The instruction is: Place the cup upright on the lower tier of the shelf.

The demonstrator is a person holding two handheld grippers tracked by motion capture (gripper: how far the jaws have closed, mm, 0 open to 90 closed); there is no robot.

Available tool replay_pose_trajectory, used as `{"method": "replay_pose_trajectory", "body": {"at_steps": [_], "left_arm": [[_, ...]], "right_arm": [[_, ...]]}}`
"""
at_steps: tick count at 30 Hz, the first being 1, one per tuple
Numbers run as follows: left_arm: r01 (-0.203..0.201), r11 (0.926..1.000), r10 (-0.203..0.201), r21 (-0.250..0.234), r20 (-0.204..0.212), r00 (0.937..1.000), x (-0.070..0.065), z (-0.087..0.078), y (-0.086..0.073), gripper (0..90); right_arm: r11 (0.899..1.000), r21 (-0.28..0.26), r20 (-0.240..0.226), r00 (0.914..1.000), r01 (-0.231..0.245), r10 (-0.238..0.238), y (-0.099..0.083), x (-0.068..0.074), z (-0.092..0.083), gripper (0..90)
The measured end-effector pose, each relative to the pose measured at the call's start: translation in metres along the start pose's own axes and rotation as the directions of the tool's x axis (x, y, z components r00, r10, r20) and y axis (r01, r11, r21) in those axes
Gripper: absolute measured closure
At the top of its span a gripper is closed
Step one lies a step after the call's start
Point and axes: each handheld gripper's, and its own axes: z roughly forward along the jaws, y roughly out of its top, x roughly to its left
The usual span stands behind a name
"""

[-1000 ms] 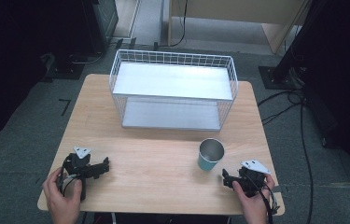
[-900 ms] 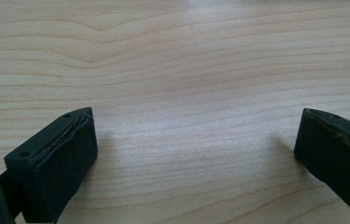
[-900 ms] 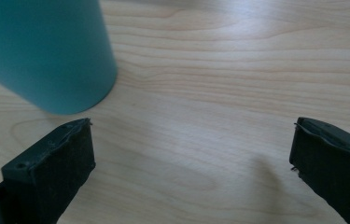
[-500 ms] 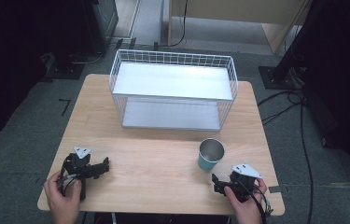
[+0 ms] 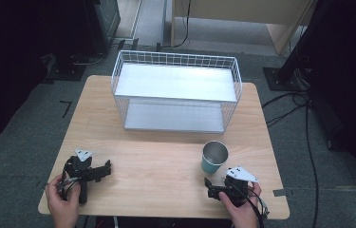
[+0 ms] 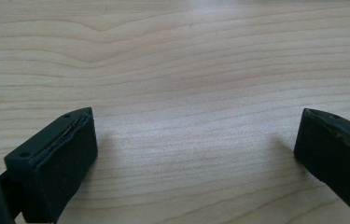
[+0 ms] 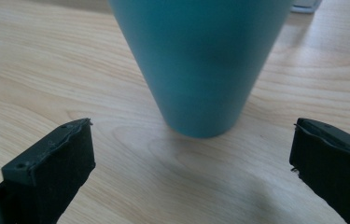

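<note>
1. High view: teal cup (image 5: 214, 157) with a metallic inside stands upright on the wooden table (image 5: 166, 156), in front of the right front corner of the white wire basket (image 5: 175, 90) that sits at the table's far side. Right gripper (image 5: 212, 188), held in a hand (image 5: 238, 209) at the near edge, lies just in front of the cup, apart from it. Left gripper (image 5: 104, 169) rests well to the cup's left, held in the other hand (image 5: 64, 199). How wide either pair of jaws stands cannot be told from this height.

2. Left gripper view: jaws set wide apart over bare wood grain of the table (image 6: 186, 70), nothing between them.

3. Right gripper view: cup (image 7: 200, 60) rises just beyond the jaws, its narrow base planted on the table (image 7: 46, 70) and roughly centred on the gap. Jaws stand wide apart, gripping nothing, with neither touching the cup. A pale corner of the basket (image 7: 305, 5) shows behind the cup at the top right.
</note>
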Motion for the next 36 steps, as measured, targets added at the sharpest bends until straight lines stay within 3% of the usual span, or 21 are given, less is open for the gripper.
{"method": "replay_pose_trajectory", "body": {"at_steps": [4, 9, 18, 24, 36], "left_arm": [[-0.002, 1.0000, 0.002, 0.002, 0.000, 1.0000, 0.000, 0.000, 0.000, 0.0], [0.000, 1.0000, 0.000, 0.000, 0.000, 1.0000, 0.000, 0.000, 0.000, 0.0], [0.000, 1.0000, 0.000, 0.000, 0.000, 1.0000, 0.000, 0.000, 0.000, 0.0], [-0.002, 1.0000, 0.002, 0.002, 0.000, 1.0000, 0.000, 0.000, 0.000, 0.0], [-0.002, 1.0000, 0.002, 0.002, 0.000, 1.0000, 0.000, 0.000, 0.000, 0.0]], "right_arm": [[1.000, -0.027, 0.006, 1.0000, -0.003, 0.003, 0.003, 0.003, 0.003, 0.0], [0.997, -0.083, 0.056, 0.9983, -0.012, 0.017, 0.010, 0.003, 0.012, 0.0], [0.993, -0.121, 0.042, 0.9989, -0.014, 0.019, 0.021, 0.002, 0.026, 0.4], [0.984, -0.181, 0.066, 0.9977, -0.006, 0.019, 0.025, 0.004, 0.029, 11.0], [0.980, -0.199, 0.047, 0.9986, -0.013, 0.023, 0.030, 0.005, 0.038, 15.9]]}}
